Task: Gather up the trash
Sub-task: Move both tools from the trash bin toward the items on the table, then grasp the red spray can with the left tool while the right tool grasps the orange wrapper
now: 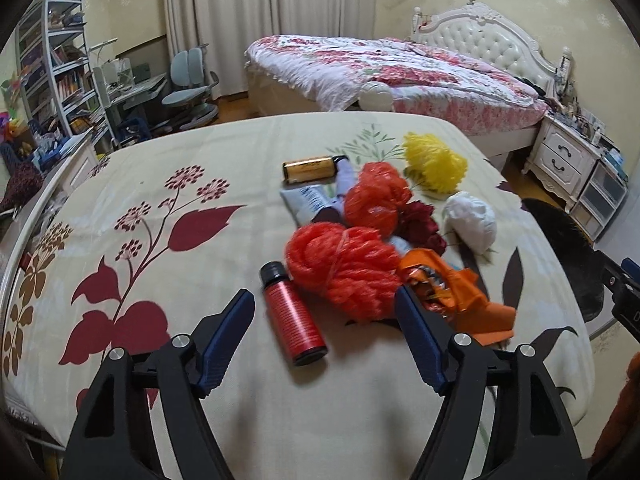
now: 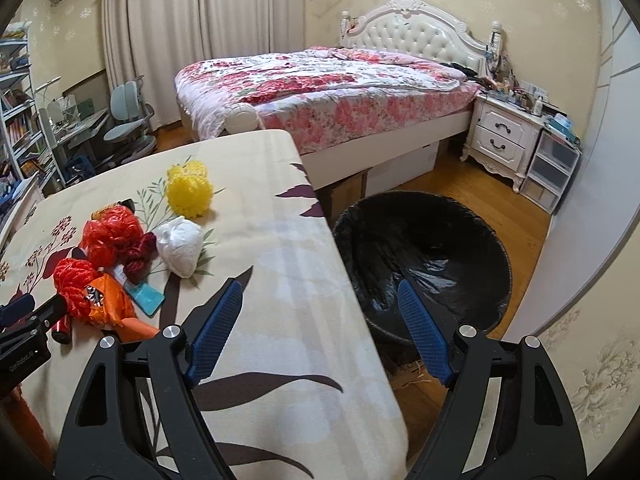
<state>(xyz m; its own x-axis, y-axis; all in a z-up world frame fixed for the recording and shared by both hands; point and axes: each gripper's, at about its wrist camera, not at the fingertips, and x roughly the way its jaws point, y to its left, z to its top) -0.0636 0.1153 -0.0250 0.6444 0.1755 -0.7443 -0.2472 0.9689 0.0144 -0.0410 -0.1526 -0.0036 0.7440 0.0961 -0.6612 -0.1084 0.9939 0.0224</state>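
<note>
Evidently, both tools are shown empty: the left gripper [image 1: 325, 306] has its fingers spread, with the red bottle [image 1: 293, 315] and the near edge of an orange-red mesh bundle [image 1: 343, 270] seen between them but clamped by neither pad; the right gripper [image 2: 320, 294] is likewise held apart on nothing, over the edge of the cloth-covered table [image 2: 280, 240] and the rim of the black-lined bin [image 2: 424, 264] on the floor beside it. The trash is heaped on the cloth, tightly packed: a second mesh bundle [image 1: 376, 200], a yellow one [image 1: 436, 162], a white crumpled bag [image 1: 470, 220], an orange wrapper [image 1: 452, 292], a squeezed tube [image 1: 308, 202] and a brown bottle [image 1: 310, 167].

Several failures are judged possible; the red bottle, lying on its side, may be rolled away if only one finger meets it; a closure aimed at it may snag the mesh touching its cap end (netting catches readily), so that two items are dragged; the soft mesh may be gripped too shallowly and shed over the floor; a release made short of the bin may leave litter on the boards; the cloth itself may be pinched.
</note>
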